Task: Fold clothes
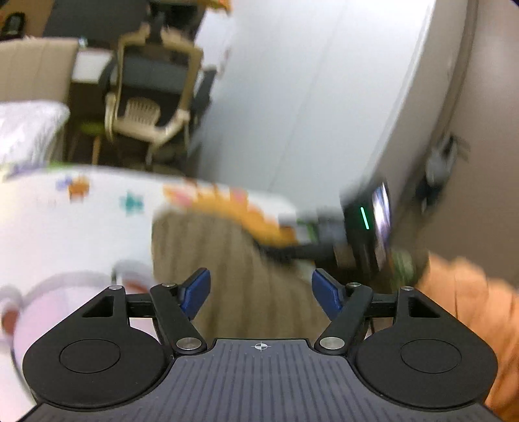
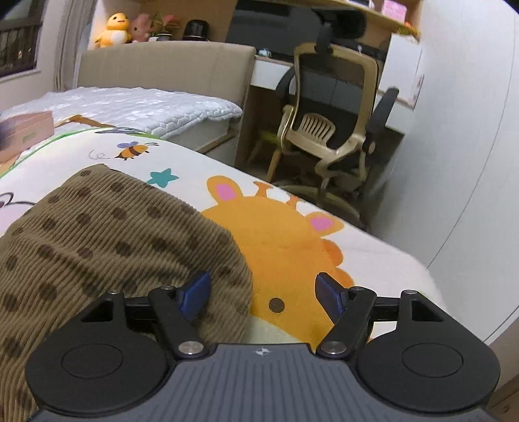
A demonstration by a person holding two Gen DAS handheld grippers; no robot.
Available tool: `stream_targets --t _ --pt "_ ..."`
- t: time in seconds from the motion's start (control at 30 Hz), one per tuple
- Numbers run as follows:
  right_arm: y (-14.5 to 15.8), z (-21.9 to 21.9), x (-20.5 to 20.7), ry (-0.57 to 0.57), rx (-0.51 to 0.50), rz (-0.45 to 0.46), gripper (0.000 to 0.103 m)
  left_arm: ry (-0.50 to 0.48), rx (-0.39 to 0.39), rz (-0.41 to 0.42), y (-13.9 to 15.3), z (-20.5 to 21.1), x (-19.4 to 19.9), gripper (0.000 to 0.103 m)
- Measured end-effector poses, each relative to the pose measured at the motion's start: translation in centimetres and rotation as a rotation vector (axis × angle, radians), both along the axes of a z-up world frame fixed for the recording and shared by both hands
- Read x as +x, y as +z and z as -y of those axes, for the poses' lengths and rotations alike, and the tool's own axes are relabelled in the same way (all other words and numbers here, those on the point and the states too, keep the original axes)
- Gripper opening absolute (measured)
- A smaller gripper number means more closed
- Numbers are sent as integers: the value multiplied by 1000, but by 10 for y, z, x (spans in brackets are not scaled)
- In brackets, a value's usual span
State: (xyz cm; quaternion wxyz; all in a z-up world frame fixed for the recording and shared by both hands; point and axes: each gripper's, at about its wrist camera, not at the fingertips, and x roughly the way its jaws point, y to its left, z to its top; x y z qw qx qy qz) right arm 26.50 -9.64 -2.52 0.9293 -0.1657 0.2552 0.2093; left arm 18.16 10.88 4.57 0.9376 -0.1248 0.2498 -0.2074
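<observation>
A brown ribbed garment with dark spots (image 2: 107, 227) lies on a bed covered by a white cartoon-print sheet (image 2: 292, 233). My right gripper (image 2: 262, 292) is open and empty, low over the garment's right edge, its left finger above the cloth. In the blurred left wrist view the same brown garment (image 1: 227, 269) lies ahead. My left gripper (image 1: 261, 292) is open and empty just above it. The other gripper's black body (image 1: 366, 227) shows beyond the garment, to the right.
An office chair (image 2: 331, 130) stands beside the bed near a white wall (image 2: 470, 162). A quilted white mattress pad (image 2: 136, 107), a headboard with plush toys (image 2: 120, 27) and a pink box (image 2: 26, 133) are at the far end. An orange sleeve (image 1: 470, 311) is at right.
</observation>
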Motion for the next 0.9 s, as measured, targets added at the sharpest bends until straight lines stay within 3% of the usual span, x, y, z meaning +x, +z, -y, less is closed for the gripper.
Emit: stream_targets --t 0.07,0.17,0.23,0.3,0.4,0.53,0.77,0.9 --pt "15 6 -17 29 48 9 72 -8 -31 -8 5 2 30 73" --pt "28 15 -46 136 163 -35 74 -28 -35 -117 -5 11 81 66" --pt "23 17 -64 227 206 -103 76 -17 -16 -208 -19 16 108 64" --pt "10 13 -78 282 179 -151 77 -8 10 -268 -37 20 127 61" --pt "-7 10 -88 293 133 -127 83 -8 34 -262 -46 23 132 61" --pt "-9 11 -84 280 155 -142 88 -16 68 -250 -46 26 130 62" --pt "-16 18 -80 253 190 -146 94 6 62 -237 -39 24 125 62" --pt "-16 19 -79 253 194 -147 95 22 -80 -162 -24 -3 85 88"
